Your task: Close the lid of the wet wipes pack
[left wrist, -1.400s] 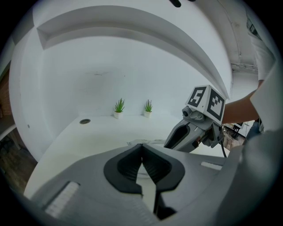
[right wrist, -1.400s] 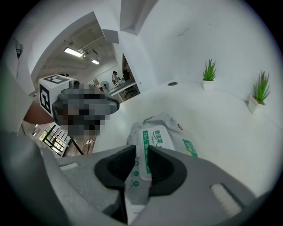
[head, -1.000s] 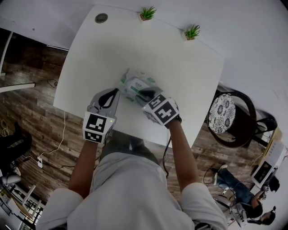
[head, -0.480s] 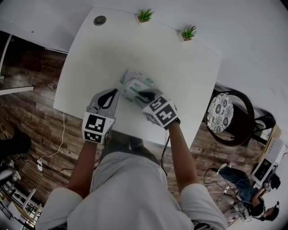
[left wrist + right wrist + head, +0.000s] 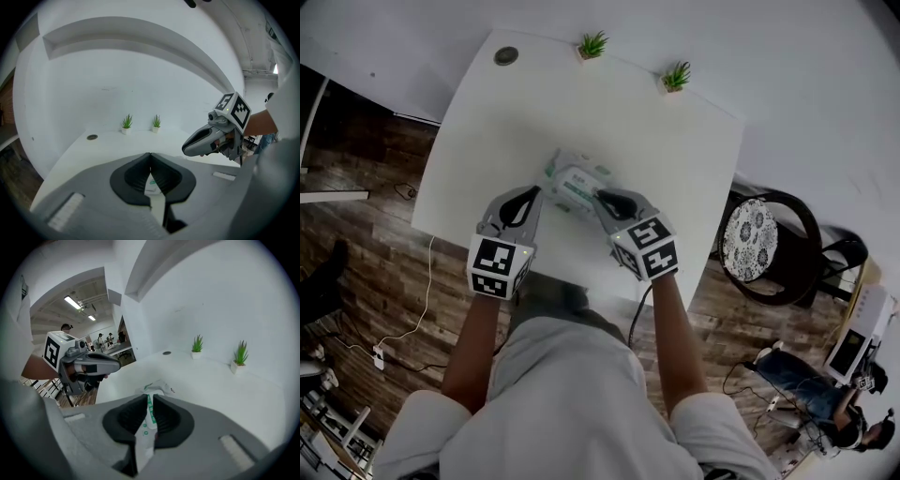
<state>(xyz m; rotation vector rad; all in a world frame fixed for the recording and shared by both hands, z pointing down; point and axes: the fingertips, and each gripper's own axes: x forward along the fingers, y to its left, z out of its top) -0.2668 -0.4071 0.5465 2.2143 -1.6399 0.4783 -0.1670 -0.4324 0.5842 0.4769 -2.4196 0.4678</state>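
Note:
The wet wipes pack (image 5: 573,182), white with green print, lies on the white table (image 5: 675,141) with its lid looking flat on top. My right gripper (image 5: 599,197) reaches the pack's near right edge; only a thin slit shows between its jaws. In the right gripper view the pack (image 5: 157,386) lies just past the right gripper (image 5: 149,397). My left gripper (image 5: 534,193) rests beside the pack's near left end, jaws together, holding nothing. The left gripper view shows the left gripper (image 5: 150,155) with a sliver of the pack (image 5: 152,183) behind it.
Two small potted plants (image 5: 592,44) (image 5: 676,76) and a round grommet (image 5: 506,56) sit along the table's far edge. A dark chair with a patterned cushion (image 5: 759,234) stands right of the table. Wooden floor with a cable (image 5: 422,300) lies to the left.
My right gripper has drawn back off the pack's top toward the near edge. The left gripper has stayed where it was.

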